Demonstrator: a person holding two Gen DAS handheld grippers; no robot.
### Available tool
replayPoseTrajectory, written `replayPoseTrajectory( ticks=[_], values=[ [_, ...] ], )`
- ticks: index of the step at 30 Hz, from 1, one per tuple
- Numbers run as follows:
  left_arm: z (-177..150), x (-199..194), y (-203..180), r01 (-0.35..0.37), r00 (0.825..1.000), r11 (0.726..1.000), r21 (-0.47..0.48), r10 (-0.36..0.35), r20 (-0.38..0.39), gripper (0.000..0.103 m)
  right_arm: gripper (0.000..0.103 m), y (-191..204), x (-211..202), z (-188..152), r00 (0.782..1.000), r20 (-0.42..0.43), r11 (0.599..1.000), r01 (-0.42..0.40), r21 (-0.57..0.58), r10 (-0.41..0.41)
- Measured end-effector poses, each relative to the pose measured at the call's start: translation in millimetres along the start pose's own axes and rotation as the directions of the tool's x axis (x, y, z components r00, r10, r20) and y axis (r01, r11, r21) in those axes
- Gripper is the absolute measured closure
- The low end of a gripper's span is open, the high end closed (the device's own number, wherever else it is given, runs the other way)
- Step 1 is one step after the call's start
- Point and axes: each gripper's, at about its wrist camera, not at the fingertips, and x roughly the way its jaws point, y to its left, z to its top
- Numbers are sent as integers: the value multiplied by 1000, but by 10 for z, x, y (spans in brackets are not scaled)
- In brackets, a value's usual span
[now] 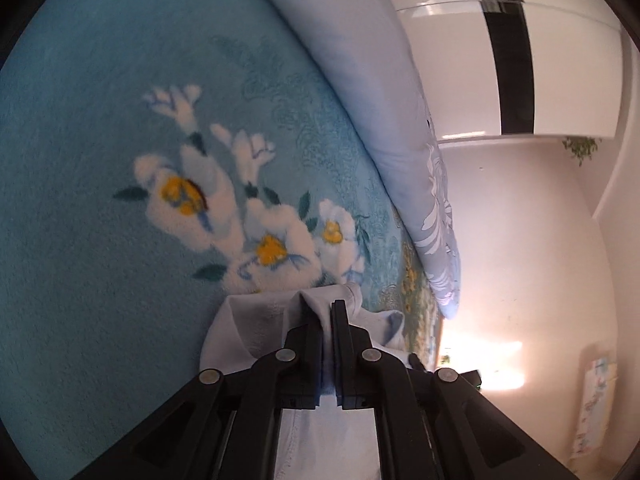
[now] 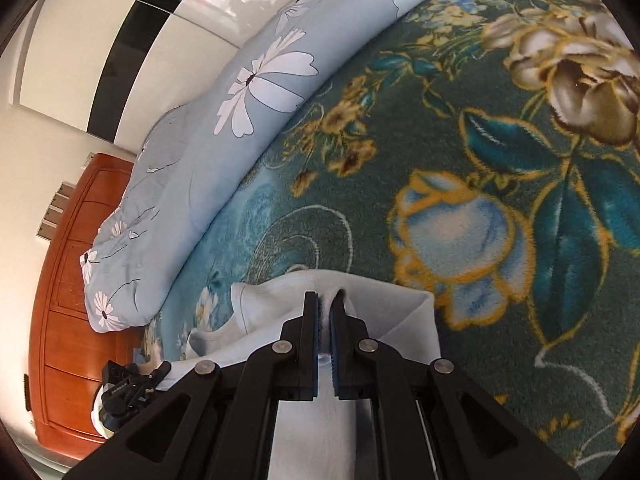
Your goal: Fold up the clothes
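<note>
A white garment (image 1: 248, 324) lies bunched on a teal flowered blanket (image 1: 100, 160). In the left wrist view my left gripper (image 1: 325, 308) is shut on a fold of it, and the cloth fills the narrow gap between the pads and hangs below the jaws. In the right wrist view my right gripper (image 2: 325, 298) is shut on another raised fold of the white garment (image 2: 400, 312), just above the darker flowered part of the blanket (image 2: 400, 140). The rest of the garment is hidden under the gripper bodies.
A rolled light-blue quilt with white flowers (image 1: 360, 60) (image 2: 224, 140) runs along the blanket's far edge. Behind it stand a white wardrobe with a black strip (image 1: 512, 40) and an orange wooden cabinet (image 2: 68, 280). A black gripper body (image 2: 128, 392) shows at lower left.
</note>
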Motion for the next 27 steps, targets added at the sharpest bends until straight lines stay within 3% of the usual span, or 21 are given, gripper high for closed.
replayPoseTrajectory(
  ticks=[1, 2, 4, 6, 8, 11, 12, 15, 17, 23, 27],
  values=[
    [-1, -76, 12, 23, 999, 1000, -5, -23, 22, 73, 96, -9, -41, 11, 1000, 12, 1000, -21, -4, 21],
    [-7, -160, 14, 37, 998, 999, 2, -37, 48, 51, 87, -20, -92, 20, 999, 27, 999, -38, -9, 38],
    [-70, -341, 13, 33, 996, 999, 32, -36, 84, 39, 69, -52, -297, 19, 995, 94, 999, -28, -22, 30],
    [-206, -458, 7, -4, 998, 997, 77, -1, 60, 38, 67, -101, -496, -18, 991, 128, 999, -25, -28, 28],
    [-463, -519, 17, -98, 995, 983, 154, 99, 7, 36, 67, -178, -653, -165, 995, 98, 999, -31, -41, 35],
    [-923, -571, 135, -196, 974, 950, 243, 218, -64, 36, 67, -286, -808, -527, 1000, 5, 996, -30, -82, 30],
    [-1047, -589, 182, -202, 971, 945, 257, 228, -78, 36, 67, -324, -845, -673, 999, -32, 995, -30, -95, 27],
    [-1350, -649, 327, -167, 974, 950, 263, 200, -102, 36, 66, -442, -952, -1129, 992, -120, 992, -54, -116, 40],
    [-1413, -663, 352, -158, 977, 953, 259, 190, -100, 33, 66, -498, -1006, -1315, 990, -130, 991, -66, -120, 50],
    [-1418, -393, 261, -146, 977, 964, 224, 176, -118, 27, 65, -476, -851, -1336, 984, -128, 990, -133, -43, 127],
    [-1483, -341, 251, -153, 983, 968, 201, 169, -69, 33, 68, -416, -738, -1345, 980, -123, 987, -158, -21, 154]
  ],
)
